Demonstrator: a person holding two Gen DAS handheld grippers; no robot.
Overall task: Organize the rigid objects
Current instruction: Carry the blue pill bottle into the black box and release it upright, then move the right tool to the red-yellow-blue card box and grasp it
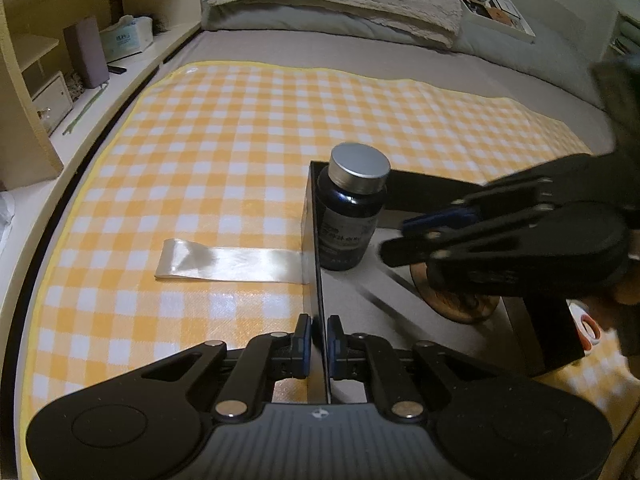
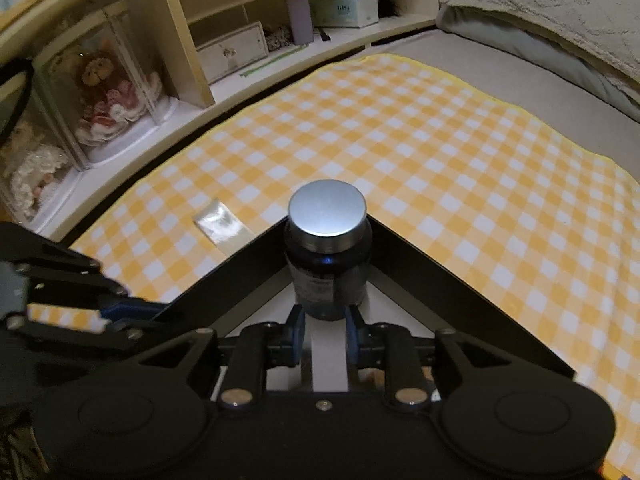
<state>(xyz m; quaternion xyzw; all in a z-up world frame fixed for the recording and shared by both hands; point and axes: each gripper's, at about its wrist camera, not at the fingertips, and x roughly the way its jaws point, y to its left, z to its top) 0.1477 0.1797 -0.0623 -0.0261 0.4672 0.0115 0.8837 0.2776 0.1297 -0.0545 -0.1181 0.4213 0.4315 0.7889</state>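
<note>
L gripper (image 1: 319, 336) jaws pinch box wall (image 1: 316, 264). R gripper (image 2: 323, 322) jaws narrowly apart, just behind bottle (image 2: 327, 256), upright in box's far corner. Risk: R fingers nudge it & it tips.

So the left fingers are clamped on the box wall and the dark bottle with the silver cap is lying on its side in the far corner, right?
Not quite. The bottle stands upright in that corner of the box, silver cap on top, as the right wrist view shows. The left fingers are indeed clamped on the box wall.
</note>
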